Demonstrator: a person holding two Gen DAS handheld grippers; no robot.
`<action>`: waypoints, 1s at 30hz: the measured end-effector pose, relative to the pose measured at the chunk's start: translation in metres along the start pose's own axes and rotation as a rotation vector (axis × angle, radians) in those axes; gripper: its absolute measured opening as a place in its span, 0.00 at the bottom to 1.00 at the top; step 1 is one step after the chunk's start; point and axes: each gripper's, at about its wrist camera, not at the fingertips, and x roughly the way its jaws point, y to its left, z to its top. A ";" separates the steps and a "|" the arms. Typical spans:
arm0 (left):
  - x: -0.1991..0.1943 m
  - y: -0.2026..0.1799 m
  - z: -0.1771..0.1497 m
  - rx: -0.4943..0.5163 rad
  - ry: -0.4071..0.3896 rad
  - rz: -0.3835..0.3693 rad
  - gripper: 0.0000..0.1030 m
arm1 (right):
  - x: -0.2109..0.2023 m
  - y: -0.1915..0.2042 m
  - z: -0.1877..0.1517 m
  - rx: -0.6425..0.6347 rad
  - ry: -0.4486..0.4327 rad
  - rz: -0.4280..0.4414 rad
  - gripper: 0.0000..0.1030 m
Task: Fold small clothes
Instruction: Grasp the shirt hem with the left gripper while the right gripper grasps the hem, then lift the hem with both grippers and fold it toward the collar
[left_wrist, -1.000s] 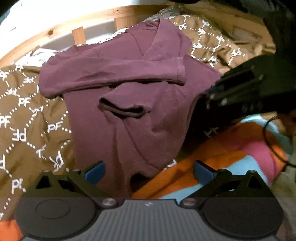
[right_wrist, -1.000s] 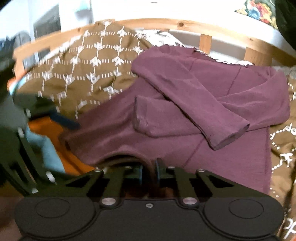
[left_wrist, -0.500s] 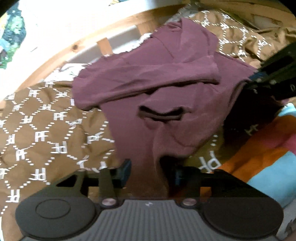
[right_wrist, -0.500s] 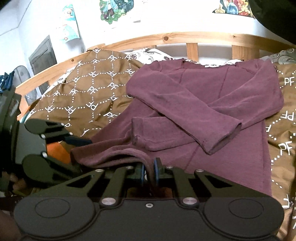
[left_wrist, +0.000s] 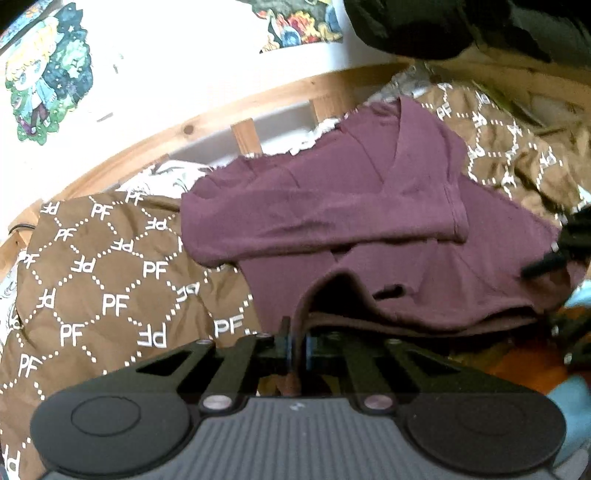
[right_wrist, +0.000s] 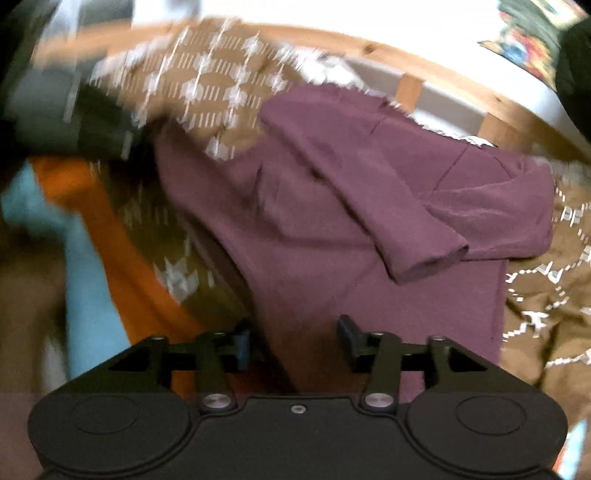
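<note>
Brown quilt (left_wrist: 96, 295) with white dotted diamonds and PF lettering is covering the bed, wooden rail (left_wrist: 207, 122) curving behind it. Maroon long-sleeved shirt (left_wrist: 369, 206) is lying on the quilt, soft matte knit, sleeves folded across the chest, one cuff (right_wrist: 432, 258) sitting on top. Orange and light-blue cloth (right_wrist: 92, 221) is bunching just beside the shirt. Left gripper (left_wrist: 297, 347) is pinching the shirt's bottom hem, jaws nearly touching, fabric lifting into a ridge. Right gripper (right_wrist: 295, 339) is sitting wide open over the lower shirt, holding nothing; that view is motion-blurred.
</note>
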 end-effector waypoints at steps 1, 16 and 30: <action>-0.001 0.002 0.003 -0.009 -0.007 -0.001 0.06 | 0.002 0.002 -0.004 -0.032 0.021 -0.031 0.54; -0.041 0.016 0.002 -0.042 -0.060 -0.035 0.05 | -0.023 -0.036 -0.036 -0.131 0.075 -0.295 0.09; -0.146 0.054 -0.025 -0.180 -0.080 -0.143 0.05 | -0.153 -0.016 -0.036 -0.024 -0.082 -0.180 0.05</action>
